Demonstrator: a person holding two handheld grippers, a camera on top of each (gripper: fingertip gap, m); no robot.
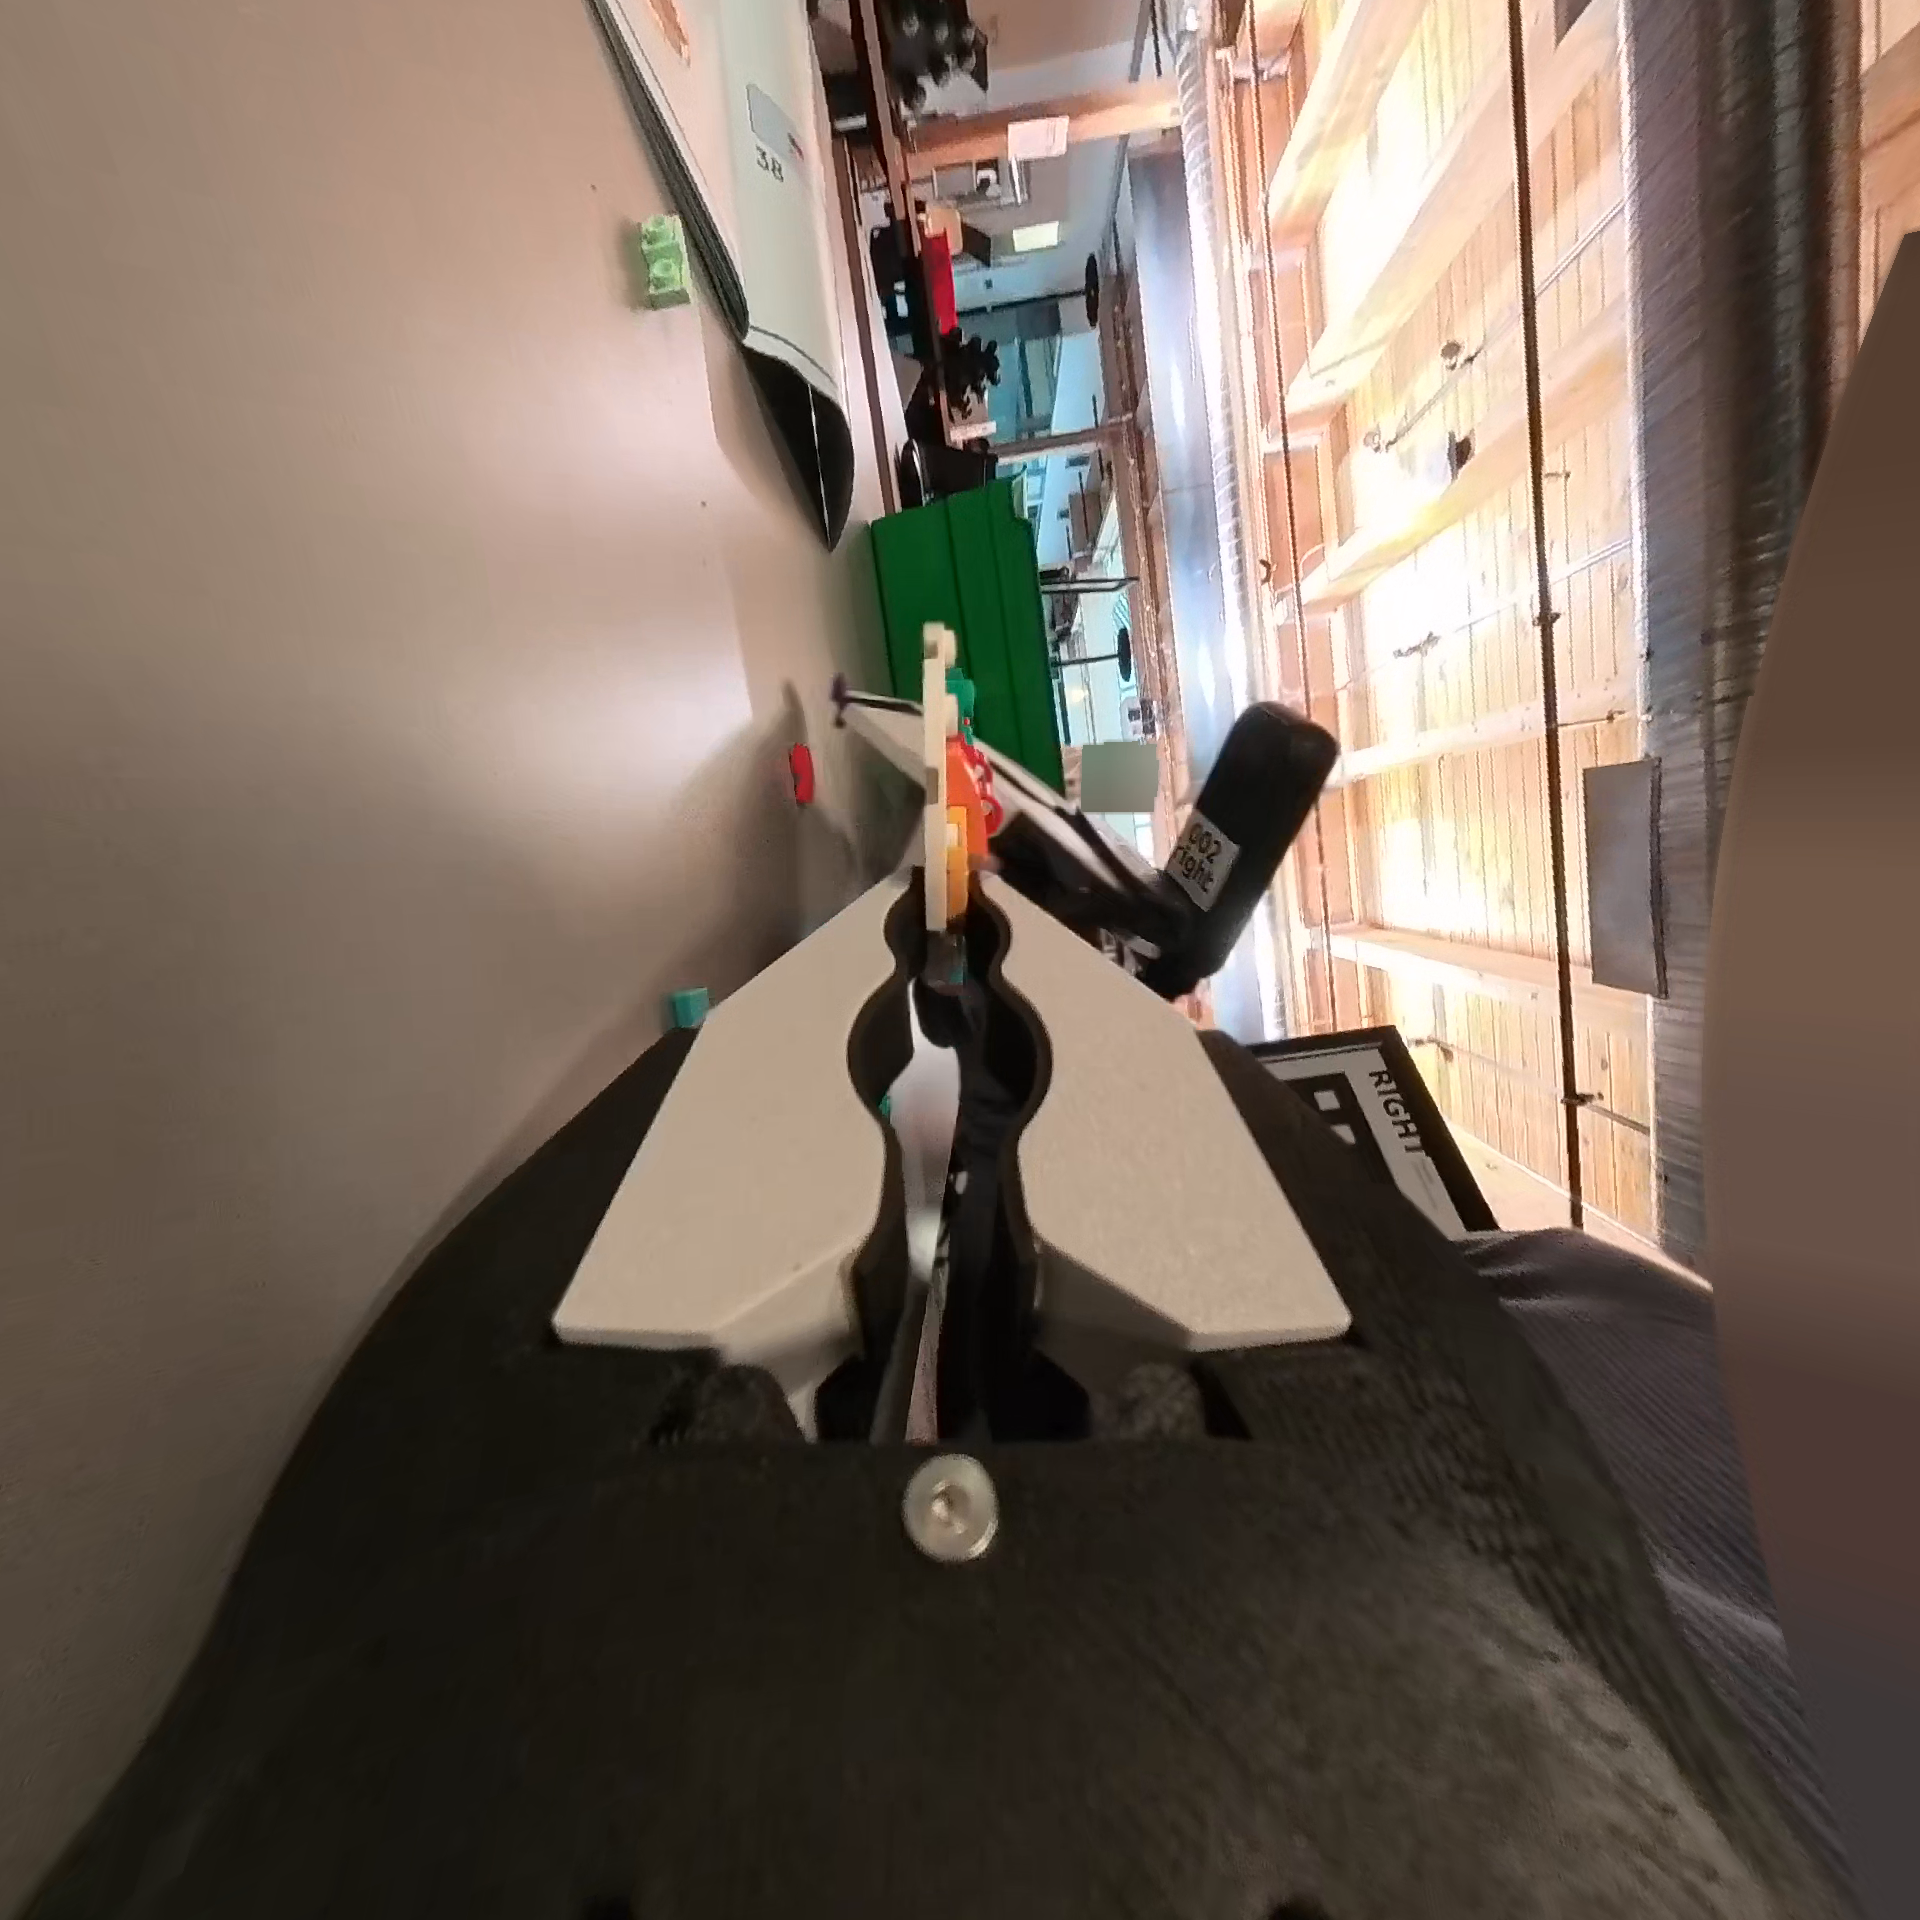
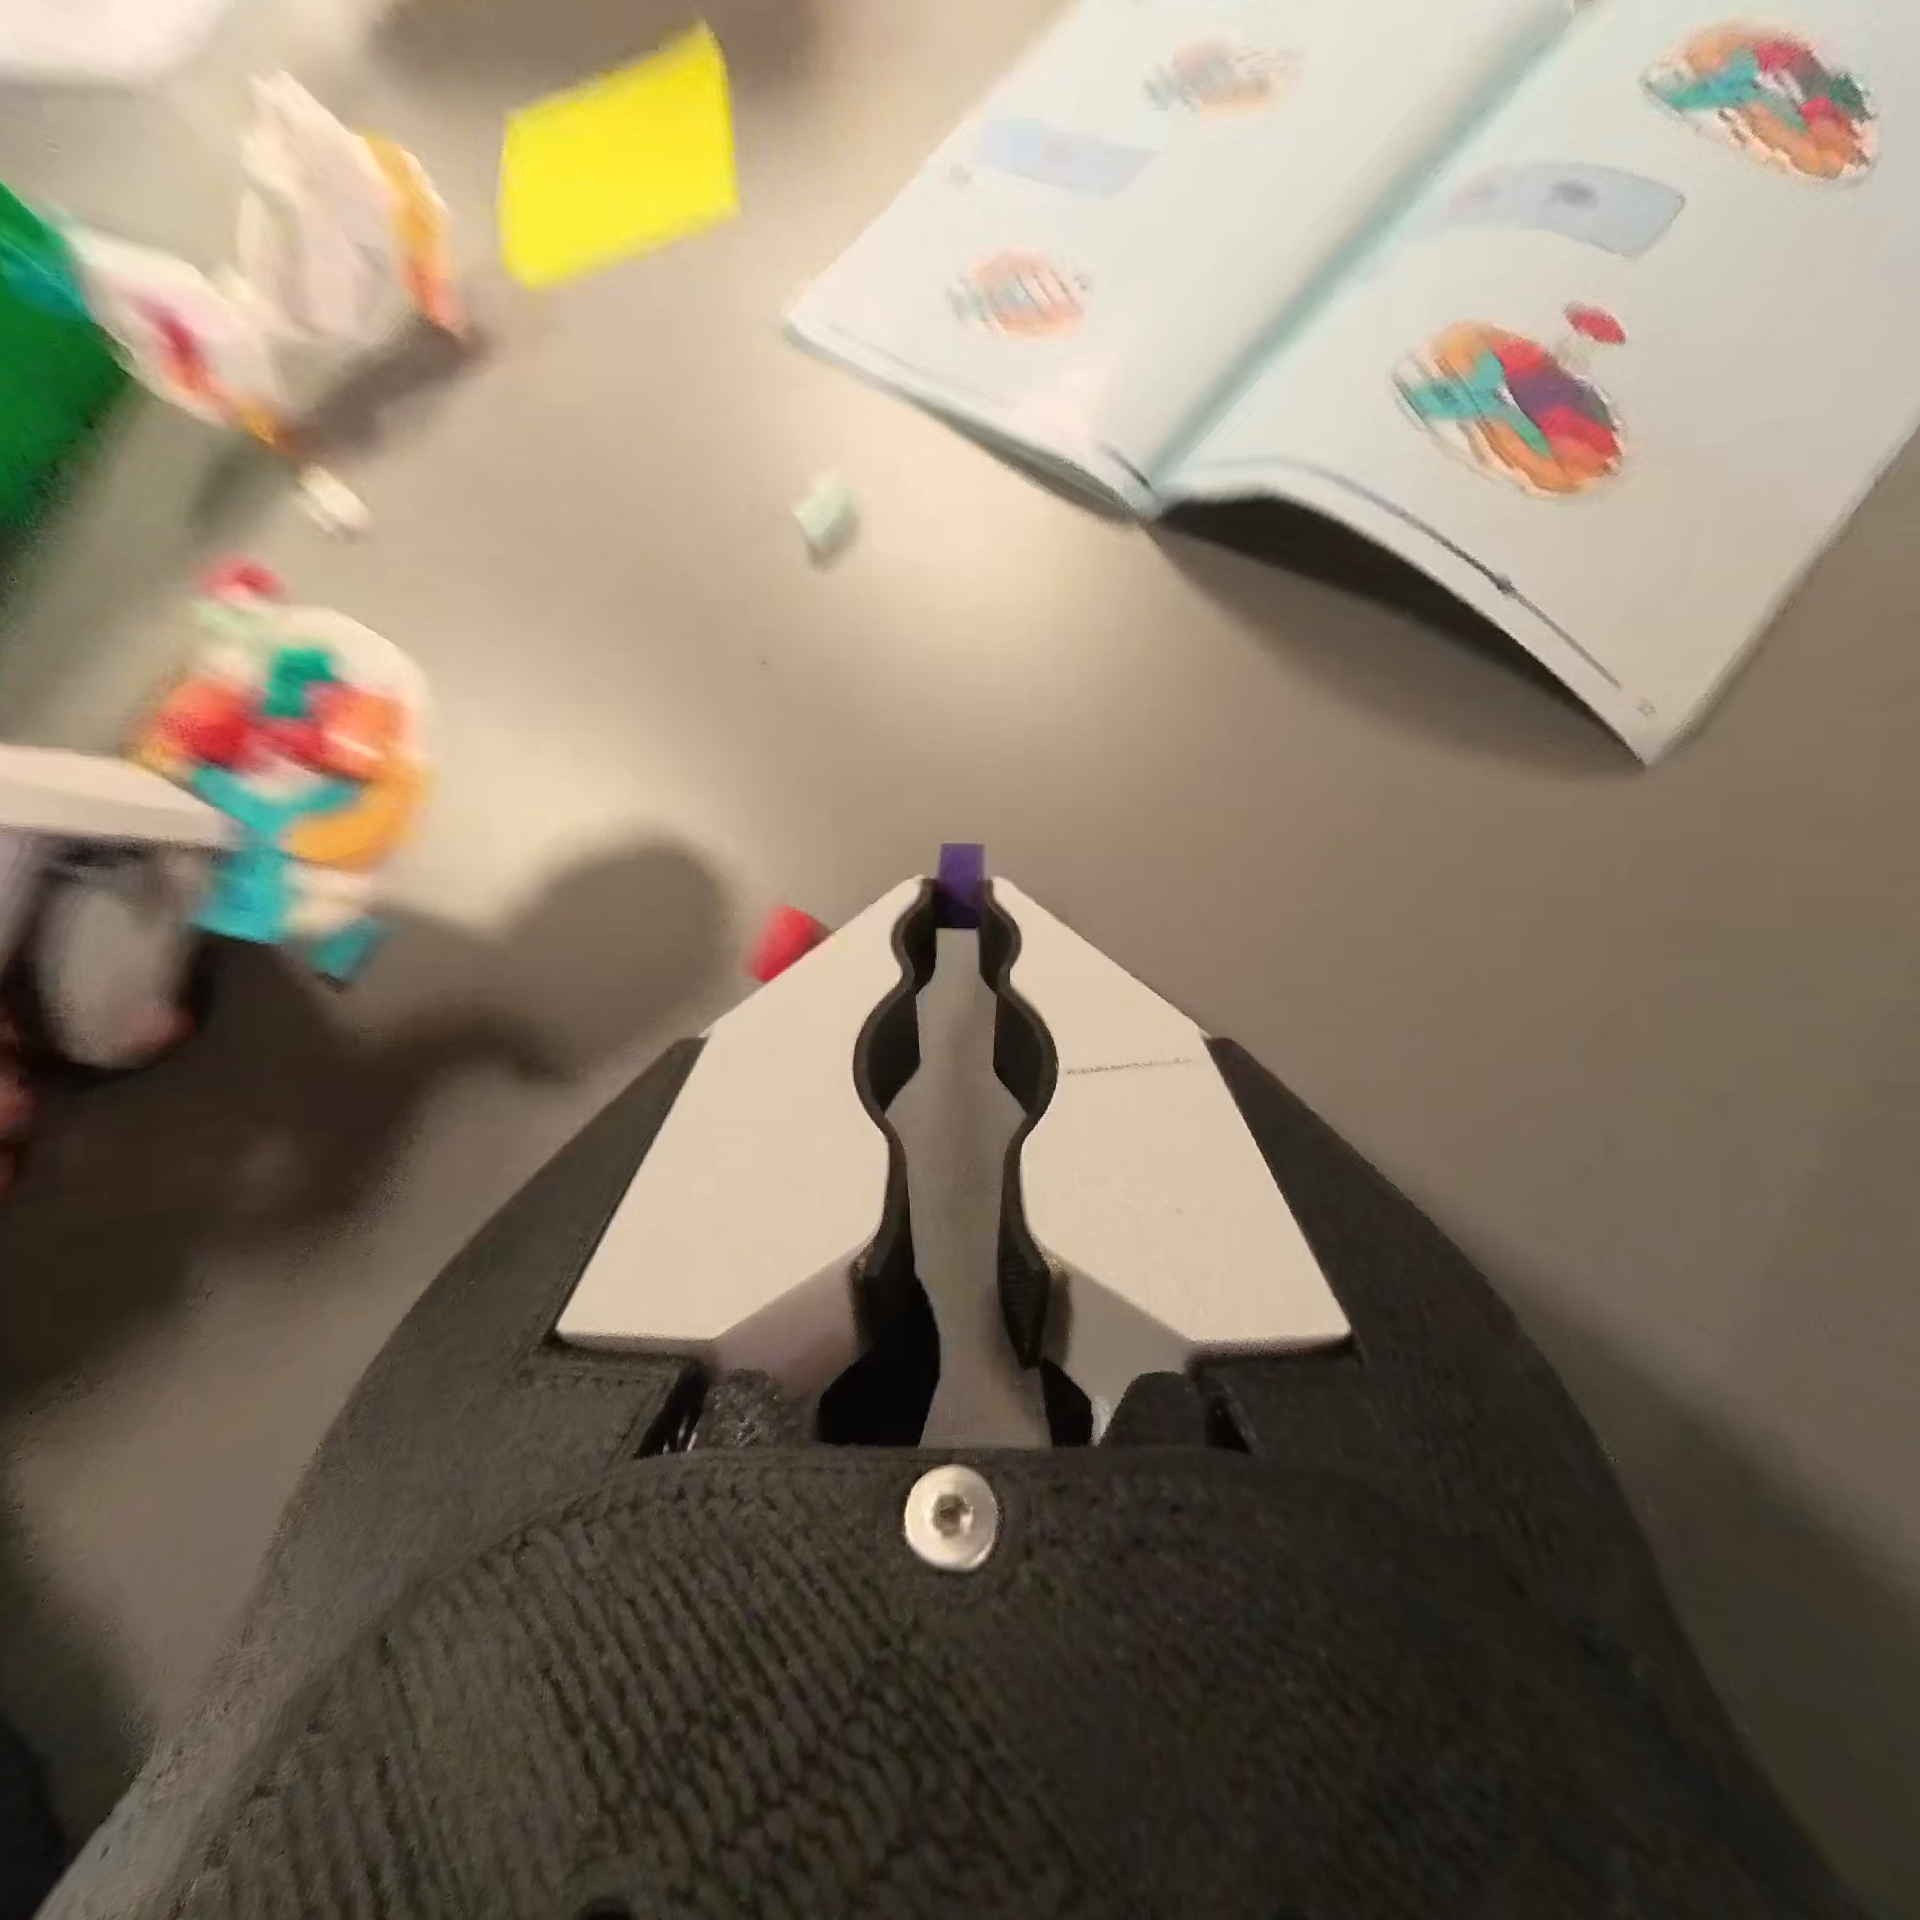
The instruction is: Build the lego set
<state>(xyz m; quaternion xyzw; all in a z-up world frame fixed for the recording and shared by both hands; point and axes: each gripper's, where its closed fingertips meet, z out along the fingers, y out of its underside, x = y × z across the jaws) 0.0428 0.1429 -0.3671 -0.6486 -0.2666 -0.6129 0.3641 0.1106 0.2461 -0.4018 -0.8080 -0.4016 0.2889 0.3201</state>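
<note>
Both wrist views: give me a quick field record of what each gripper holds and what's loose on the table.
left gripper: shut on the lego build, a cream plate seen edge-on with orange and teal parts
right gripper: shut on a small purple piece at its tips
loose pieces: red piece beside the right gripper; pale green brick near the booklet
instruction booklet: open on the table
other: yellow sheet, green bin
image quality: right wrist view blurred at left

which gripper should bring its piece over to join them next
Right, probably: the right gripper pinches only a small purple piece, easy to move, while the left gripper clamps the larger lego build.
</note>
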